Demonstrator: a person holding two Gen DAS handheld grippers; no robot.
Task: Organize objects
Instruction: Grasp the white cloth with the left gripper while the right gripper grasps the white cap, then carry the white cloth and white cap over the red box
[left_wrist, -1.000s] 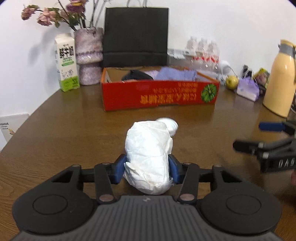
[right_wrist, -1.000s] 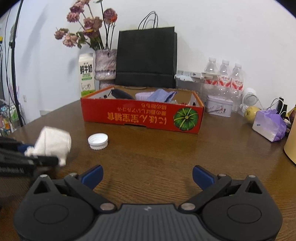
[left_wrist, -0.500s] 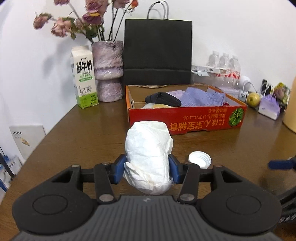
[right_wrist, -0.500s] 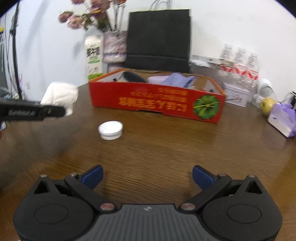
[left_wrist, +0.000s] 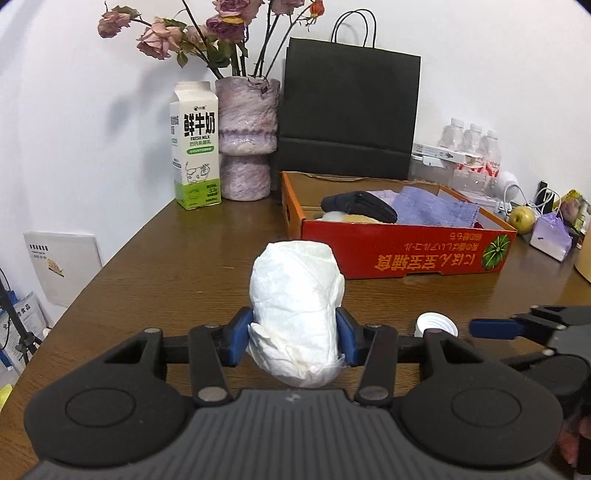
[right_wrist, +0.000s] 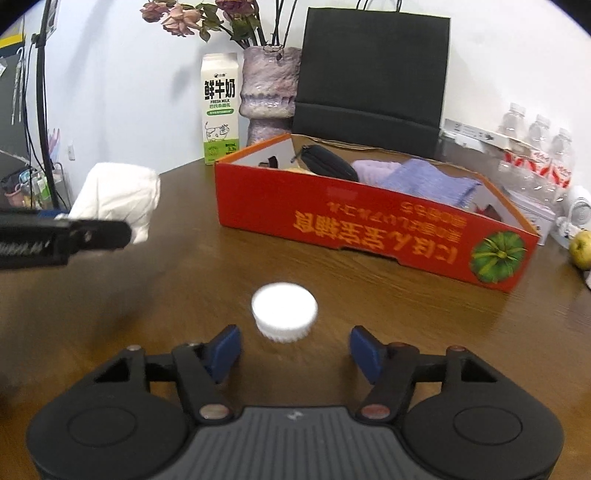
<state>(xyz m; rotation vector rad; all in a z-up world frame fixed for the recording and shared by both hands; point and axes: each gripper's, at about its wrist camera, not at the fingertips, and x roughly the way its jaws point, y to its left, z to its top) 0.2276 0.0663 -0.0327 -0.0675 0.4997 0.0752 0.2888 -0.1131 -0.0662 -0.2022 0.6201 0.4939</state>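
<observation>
My left gripper (left_wrist: 294, 341) is shut on a crumpled white paper wad (left_wrist: 297, 306), held above the brown table (left_wrist: 177, 266). The same wad (right_wrist: 118, 199) shows at the left of the right wrist view, with the left gripper's black finger across it. A white bottle cap (right_wrist: 284, 312) lies on the table just ahead of my right gripper (right_wrist: 295, 350). Its jaws are closing, the blue pads stand apart from the cap on either side. The cap (left_wrist: 436, 326) also appears by the right gripper's blue fingertip (left_wrist: 491, 328). The red cardboard box (left_wrist: 406, 254) holds a black pouch (left_wrist: 358, 205) and purple cloths.
Behind the box stand a milk carton (left_wrist: 194, 147), a purple vase (left_wrist: 247, 136) with dried roses and a black paper bag (left_wrist: 347, 114). Water bottles (left_wrist: 472, 151), a green apple (left_wrist: 522, 219) and a purple bag (left_wrist: 550, 236) crowd the far right. The table's left edge is close.
My right gripper has moved left and forward up to the white cap, and its jaws have narrowed. My left gripper has shifted with the wad, so the box now sits to the right.
</observation>
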